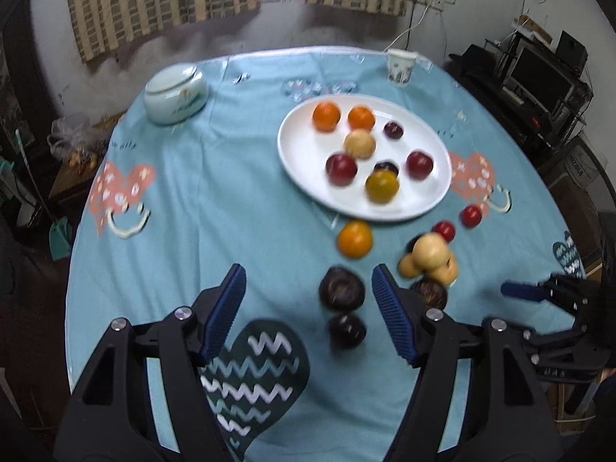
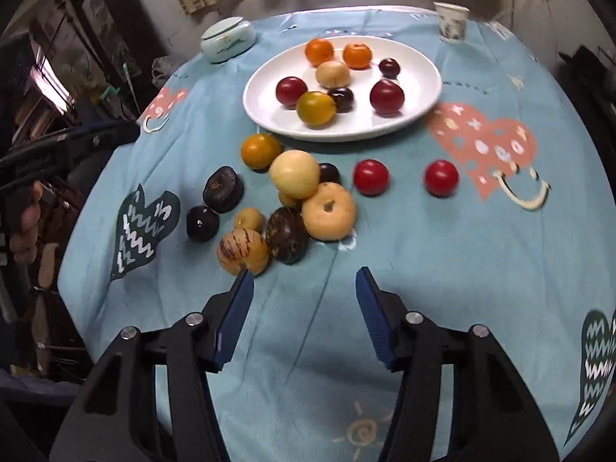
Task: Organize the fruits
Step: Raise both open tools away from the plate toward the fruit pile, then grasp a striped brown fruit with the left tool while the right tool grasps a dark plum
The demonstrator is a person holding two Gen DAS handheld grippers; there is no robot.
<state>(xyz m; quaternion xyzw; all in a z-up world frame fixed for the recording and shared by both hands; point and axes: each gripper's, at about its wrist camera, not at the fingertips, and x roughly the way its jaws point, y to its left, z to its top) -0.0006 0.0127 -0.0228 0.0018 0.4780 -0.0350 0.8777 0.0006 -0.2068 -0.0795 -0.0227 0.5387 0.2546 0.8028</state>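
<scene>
A white oval plate (image 1: 304,154) (image 2: 269,115) holds several fruits: oranges, red plums, dark plums, a beige one. Loose fruit lies on the blue cloth in front of it: an orange (image 1: 355,238) (image 2: 261,151), two dark fruits (image 1: 341,288) (image 1: 347,330), a beige cluster (image 1: 431,256) (image 2: 327,211), a striped fruit (image 2: 242,251), two red plums (image 2: 370,177) (image 2: 441,178). My left gripper (image 1: 308,281) is open and empty, just left of the dark fruits. My right gripper (image 2: 304,275) is open and empty, just in front of the cluster.
A pale lidded ceramic jar (image 1: 176,94) (image 2: 228,38) stands at the back left of the round table, a paper cup (image 1: 400,66) (image 2: 451,22) at the back right. The right gripper (image 1: 539,292) shows at the left view's right edge. Shelves and clutter surround the table.
</scene>
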